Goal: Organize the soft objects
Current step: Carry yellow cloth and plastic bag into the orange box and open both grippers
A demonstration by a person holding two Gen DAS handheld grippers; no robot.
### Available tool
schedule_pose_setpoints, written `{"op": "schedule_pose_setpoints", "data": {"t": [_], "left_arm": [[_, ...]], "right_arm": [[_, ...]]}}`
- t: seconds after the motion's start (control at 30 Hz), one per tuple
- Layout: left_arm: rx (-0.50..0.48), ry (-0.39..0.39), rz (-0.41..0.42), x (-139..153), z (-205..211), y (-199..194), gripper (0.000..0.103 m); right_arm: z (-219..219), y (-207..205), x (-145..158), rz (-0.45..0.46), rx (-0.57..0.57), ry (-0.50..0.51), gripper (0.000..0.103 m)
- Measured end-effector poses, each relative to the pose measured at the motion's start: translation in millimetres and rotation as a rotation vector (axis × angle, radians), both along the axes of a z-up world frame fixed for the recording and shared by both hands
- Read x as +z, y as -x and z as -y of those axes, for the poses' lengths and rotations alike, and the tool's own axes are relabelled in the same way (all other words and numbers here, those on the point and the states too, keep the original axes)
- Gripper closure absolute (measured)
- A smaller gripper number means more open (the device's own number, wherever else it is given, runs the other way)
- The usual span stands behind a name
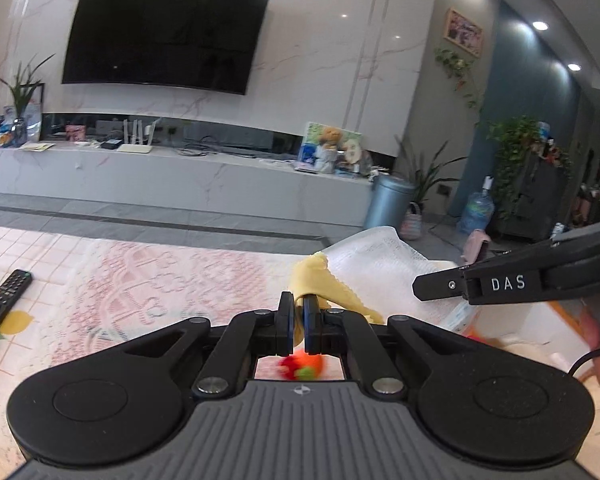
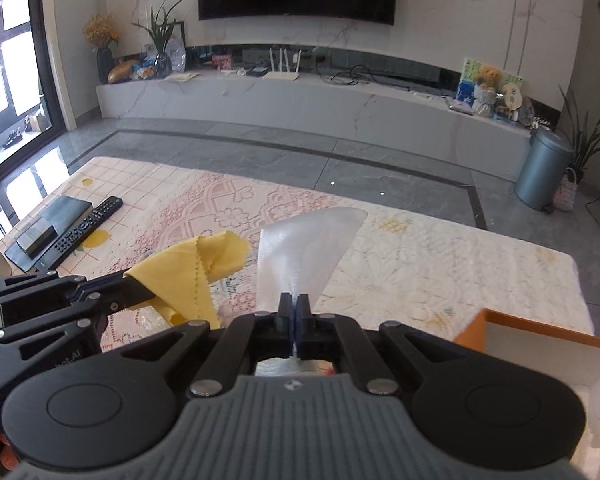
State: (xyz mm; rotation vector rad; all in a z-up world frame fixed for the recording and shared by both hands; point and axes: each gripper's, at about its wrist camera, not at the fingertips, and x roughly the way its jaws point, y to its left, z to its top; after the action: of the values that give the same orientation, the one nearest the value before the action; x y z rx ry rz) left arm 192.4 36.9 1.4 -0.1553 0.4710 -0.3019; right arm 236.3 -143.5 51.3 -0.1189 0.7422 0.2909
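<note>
My left gripper [image 1: 299,304] is shut on a yellow cloth [image 1: 320,280] with zigzag edges, held above the table. The same cloth [image 2: 192,268] shows in the right wrist view, hanging from the left gripper [image 2: 140,294]. My right gripper [image 2: 293,304] is shut on a thin white gauzy cloth [image 2: 304,244], lifted over the table; it also shows in the left wrist view [image 1: 384,264], beside the right gripper [image 1: 420,290]. A blurred red and orange soft toy [image 1: 302,366] lies under my left gripper.
The table wears a pink and white lace cover [image 2: 420,264]. A remote control [image 2: 86,228] and a dark box [image 2: 44,236] lie at its left. An orange-rimmed white box [image 2: 540,348] stands at the right. A TV bench and a grey bin [image 2: 542,168] lie beyond.
</note>
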Motion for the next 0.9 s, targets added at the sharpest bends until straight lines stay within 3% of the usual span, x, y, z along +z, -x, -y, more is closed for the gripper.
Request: {"op": "schedule_pose_setpoints", "data": {"t": [0.3,0.5,0.7,0.9], "left_arm": [[-0.137,0.039,-0.013,31.7,61.4,11.6,0.098],[-0.246,0.002,-0.014,46.2,112.7,6.6,0.098],[-0.345,-0.007,-0.090,42.1,177.4,-17.4,0.098],[-0.409,0.009,-0.183,16.6,234.8,-39.7,0.098]], "right_arm": [[85.8,55.7,34.4,0.093,-0.087,-0.019,0.103],[155.3,76.9,42.3,0.102,-0.178,-0.054,0.103],[220.0,76.5,36.5,0.076,-0.244,-0.010,0.103],[274.9,65.8,7.3,0.015,-0.306,0.040,0.103]]}}
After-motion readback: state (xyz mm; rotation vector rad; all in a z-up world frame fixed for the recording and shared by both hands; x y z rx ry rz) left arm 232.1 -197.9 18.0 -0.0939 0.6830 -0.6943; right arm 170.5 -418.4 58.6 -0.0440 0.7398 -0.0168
